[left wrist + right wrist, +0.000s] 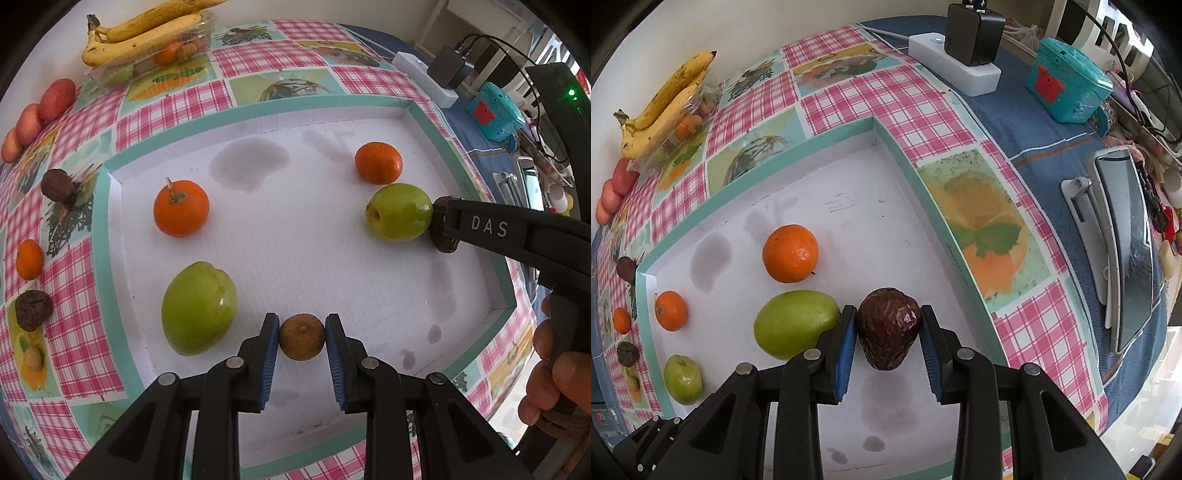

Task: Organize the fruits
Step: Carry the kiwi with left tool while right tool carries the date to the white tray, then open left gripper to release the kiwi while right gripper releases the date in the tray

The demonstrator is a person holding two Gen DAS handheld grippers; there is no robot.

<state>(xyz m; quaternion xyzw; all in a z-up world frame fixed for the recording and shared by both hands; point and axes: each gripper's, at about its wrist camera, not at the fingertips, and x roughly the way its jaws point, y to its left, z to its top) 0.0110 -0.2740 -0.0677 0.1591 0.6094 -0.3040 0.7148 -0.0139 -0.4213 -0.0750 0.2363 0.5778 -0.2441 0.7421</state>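
Observation:
A white tray with a teal rim (258,107) (923,177) lies on a checked tablecloth. In it lie two oranges (181,208) (378,162) and two green fruits (197,308) (399,212). My left gripper (301,338) is shut on a small brownish round fruit (301,336) just above the tray's near side. My right gripper (888,328) is shut on a dark wrinkled fruit (888,328) beside the right green fruit (796,323); it also shows in the left wrist view (447,229).
Bananas on a clear fruit box (147,33), red fruits (55,99), dark wrinkled fruits (57,184) (33,310) and a small orange (29,260) lie left of the tray. A power strip with charger (956,62), a teal box (1067,81) and a phone on a stand (1123,251) are to the right.

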